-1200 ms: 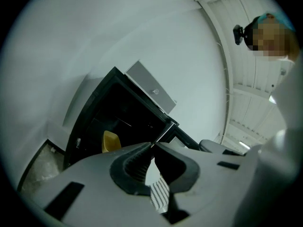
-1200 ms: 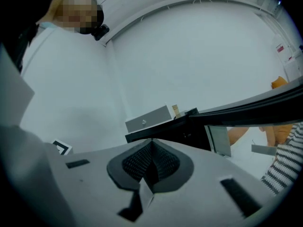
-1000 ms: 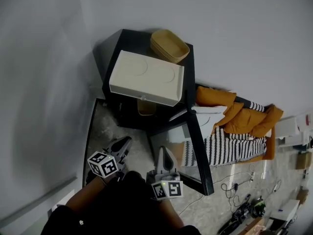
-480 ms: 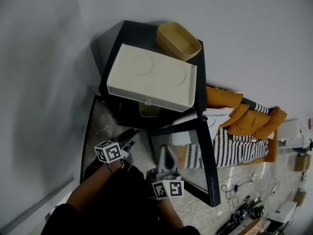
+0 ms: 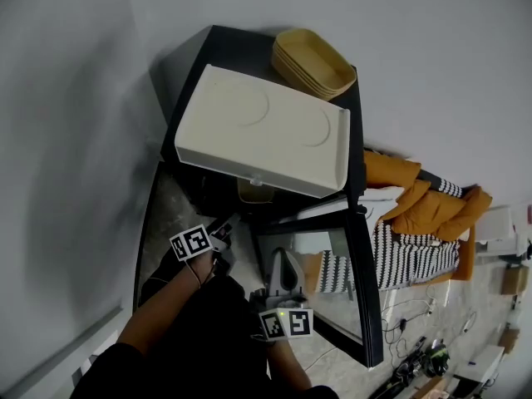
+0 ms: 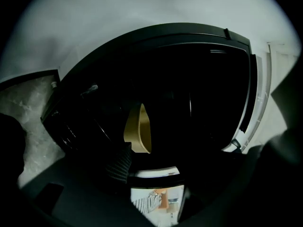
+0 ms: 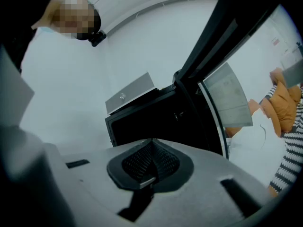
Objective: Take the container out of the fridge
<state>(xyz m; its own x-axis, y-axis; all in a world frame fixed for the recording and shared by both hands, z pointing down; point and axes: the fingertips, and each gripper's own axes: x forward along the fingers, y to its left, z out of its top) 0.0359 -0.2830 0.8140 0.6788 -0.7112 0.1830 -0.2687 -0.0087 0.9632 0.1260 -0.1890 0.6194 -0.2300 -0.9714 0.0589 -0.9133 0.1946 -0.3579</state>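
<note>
A small black fridge (image 5: 249, 198) stands with its glass door (image 5: 359, 289) swung open to the right. Inside it sits a tan container (image 5: 253, 191), which the left gripper view shows as a tan container (image 6: 138, 134) in the dark interior. My left gripper (image 5: 224, 229) is at the fridge's mouth, just short of the container. Its jaws have just been opening and stand open with nothing between them; one ribbed pad (image 6: 118, 162) shows. My right gripper (image 5: 283, 268) hangs in front of the door's lower part, shut and empty, its pads (image 7: 142, 162) meeting.
On top of the fridge lies a white box (image 5: 262, 131), with a stack of tan trays (image 5: 314, 62) behind it. Orange and striped clothes (image 5: 416, 223) lie to the right, and cables (image 5: 407, 318) lie on the floor. A grey wall is on the left.
My left gripper has moved forward to the fridge's opening, rolled, and opened its jaws. The fridge looms larger in the head view. The right gripper has barely shifted.
</note>
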